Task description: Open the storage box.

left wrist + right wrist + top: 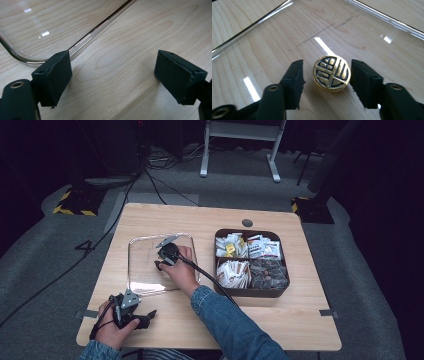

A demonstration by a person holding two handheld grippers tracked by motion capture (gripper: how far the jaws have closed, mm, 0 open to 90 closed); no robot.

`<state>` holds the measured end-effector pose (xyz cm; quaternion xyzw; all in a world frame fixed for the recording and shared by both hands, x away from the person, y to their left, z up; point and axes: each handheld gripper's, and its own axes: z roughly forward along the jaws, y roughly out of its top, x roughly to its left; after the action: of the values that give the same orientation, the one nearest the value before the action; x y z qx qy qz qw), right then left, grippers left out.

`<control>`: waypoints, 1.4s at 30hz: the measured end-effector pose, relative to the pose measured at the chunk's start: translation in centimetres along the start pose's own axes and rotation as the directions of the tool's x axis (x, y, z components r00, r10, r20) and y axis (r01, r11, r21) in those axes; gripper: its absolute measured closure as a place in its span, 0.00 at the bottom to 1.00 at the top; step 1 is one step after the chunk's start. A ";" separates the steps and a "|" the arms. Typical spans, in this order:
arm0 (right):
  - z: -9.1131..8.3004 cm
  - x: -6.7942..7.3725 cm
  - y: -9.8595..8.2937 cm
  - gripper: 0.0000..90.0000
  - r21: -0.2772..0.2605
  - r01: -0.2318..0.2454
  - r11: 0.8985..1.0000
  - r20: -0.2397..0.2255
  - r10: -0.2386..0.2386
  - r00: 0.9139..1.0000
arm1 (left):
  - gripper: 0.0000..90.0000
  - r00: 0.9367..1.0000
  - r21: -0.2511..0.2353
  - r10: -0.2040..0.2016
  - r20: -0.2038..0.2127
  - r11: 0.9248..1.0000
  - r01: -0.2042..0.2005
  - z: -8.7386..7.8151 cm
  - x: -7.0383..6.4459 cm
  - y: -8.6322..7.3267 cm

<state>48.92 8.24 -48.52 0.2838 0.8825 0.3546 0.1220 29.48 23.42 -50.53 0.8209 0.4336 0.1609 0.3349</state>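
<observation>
Gold coin (331, 73) btwn spread right gripper (327, 75) jaws; left gripper (112, 75) spread, empty.

You see a brightly lit table (210, 220) amid dark surroundings; overhead lights glare in streaks on the clear tray (372, 32), and the close jaws blur slightly.

Bare table (280, 320) along the near edge gives free passage; glass tray (145, 287) and compartment box (252, 293) block the middle.
</observation>
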 end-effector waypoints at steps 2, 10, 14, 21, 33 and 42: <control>-0.3 0.2 0.1 0.43 -0.016 0.008 1.000 0.004 -0.008 1.000 | 0.16 1.000 0.000 0.002 0.002 1.000 -0.002 0.0 0.0 0.0; -2.5 0.4 1.2 0.41 -0.070 0.013 0.997 -0.003 -0.013 1.000 | 0.16 1.000 0.000 0.004 0.009 1.000 -0.004 -0.2 0.0 -0.3; -3.9 0.4 1.6 0.41 -0.102 0.005 0.995 -0.005 -0.005 1.000 | 0.16 1.000 -0.001 0.004 0.011 1.000 -0.004 -0.3 0.0 -0.3; -6.4 0.6 1.7 0.41 -0.125 0.011 0.992 -0.012 -0.013 1.000 | 0.16 1.000 -0.003 0.011 0.011 1.000 -0.011 -0.4 -0.1 -0.5; -10.8 -0.9 1.6 0.41 -0.163 0.013 0.987 -0.009 -0.014 1.000 | 0.16 1.000 0.000 0.013 0.017 1.000 -0.013 -0.5 -0.1 -0.5; -14.1 -2.9 0.6 0.41 -0.164 0.002 0.986 0.009 0.000 1.000 | 0.16 1.000 0.002 0.019 0.020 1.000 -0.019 -0.6 -0.1 -0.6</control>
<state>45.67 -0.93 -37.92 0.2740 0.8499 0.4246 0.1493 28.69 23.82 -50.54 0.8269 0.4227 0.1555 0.3367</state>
